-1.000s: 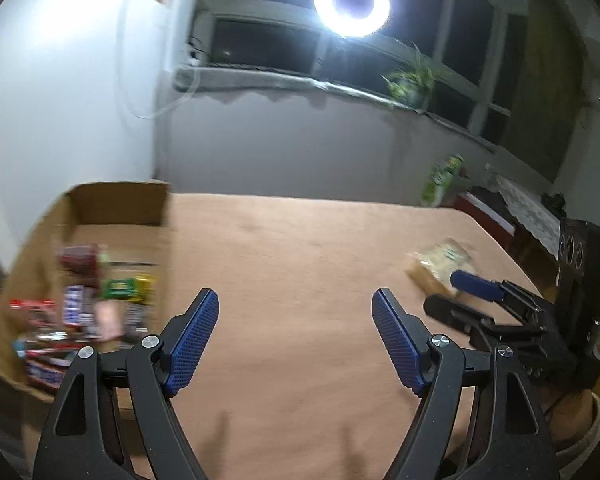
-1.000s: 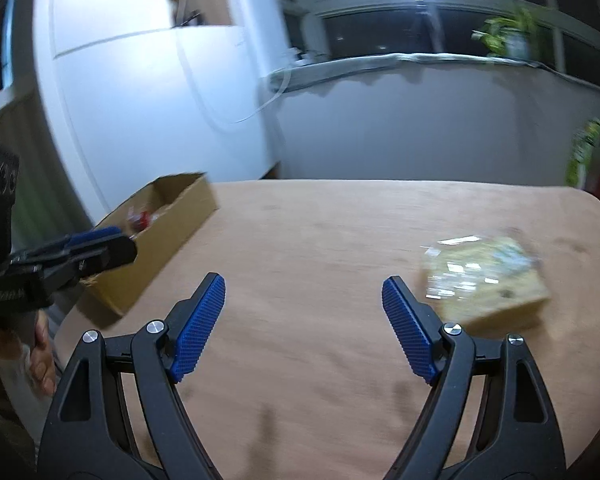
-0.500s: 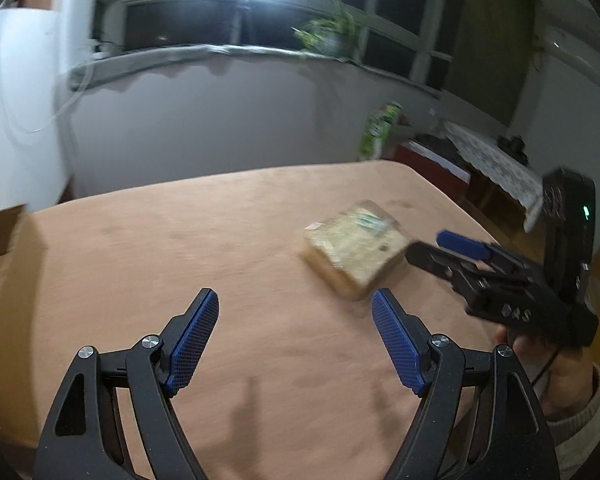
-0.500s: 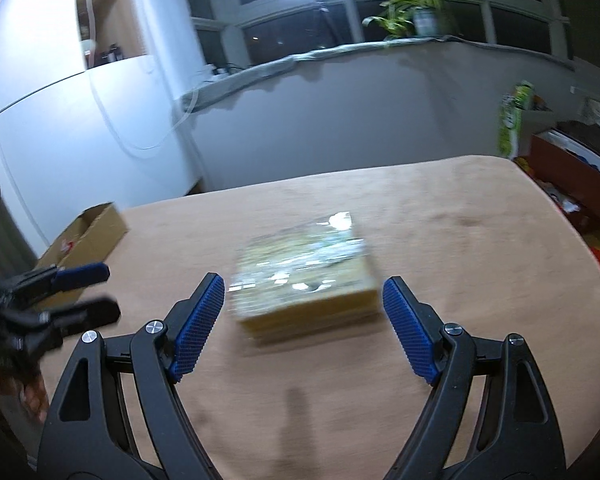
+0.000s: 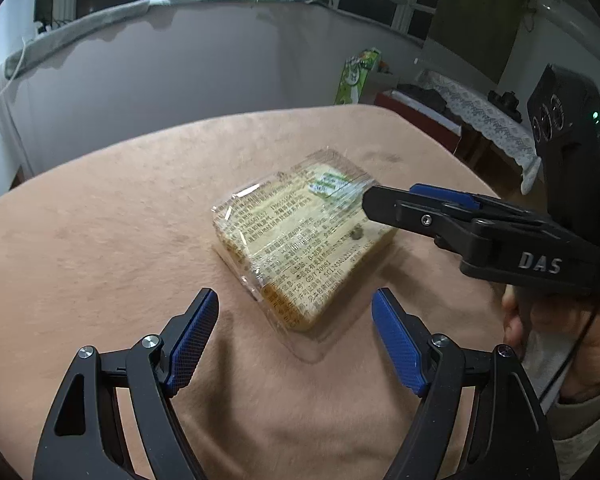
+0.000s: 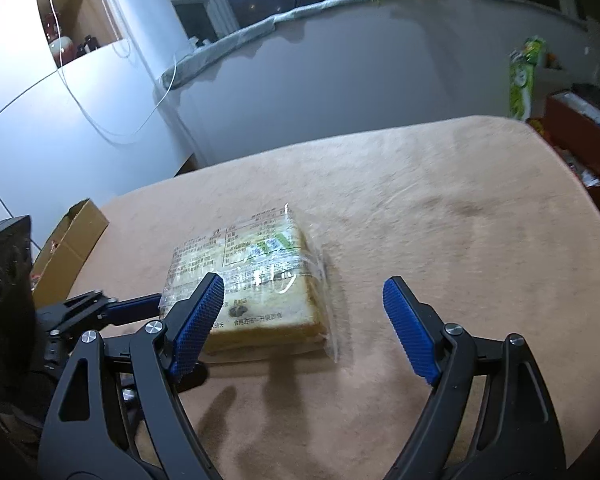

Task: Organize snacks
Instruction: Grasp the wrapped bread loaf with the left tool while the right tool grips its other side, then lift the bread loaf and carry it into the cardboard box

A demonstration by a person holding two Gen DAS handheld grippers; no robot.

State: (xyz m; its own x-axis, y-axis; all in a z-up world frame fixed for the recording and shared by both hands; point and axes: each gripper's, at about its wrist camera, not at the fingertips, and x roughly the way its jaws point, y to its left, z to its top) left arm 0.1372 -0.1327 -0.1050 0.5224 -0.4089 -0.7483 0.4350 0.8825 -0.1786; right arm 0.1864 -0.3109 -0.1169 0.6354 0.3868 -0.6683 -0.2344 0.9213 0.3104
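A clear-wrapped pack of sliced bread lies flat on the tan table; it also shows in the right wrist view. My left gripper is open and empty, just short of the pack's near corner. My right gripper is open and empty, its jaws spread at the pack's near edge. In the left wrist view the right gripper's fingers reach in from the right over the pack's far corner. The cardboard snack box sits at the table's left edge.
A green carton stands beyond the table's far edge by the grey wall. A red box and a lace-covered stand are to the right of the table. The table edge curves away on the right.
Both grippers have swung away from the box toward the bread pack and closed in on it. The box has left the left wrist view. Both stay open.
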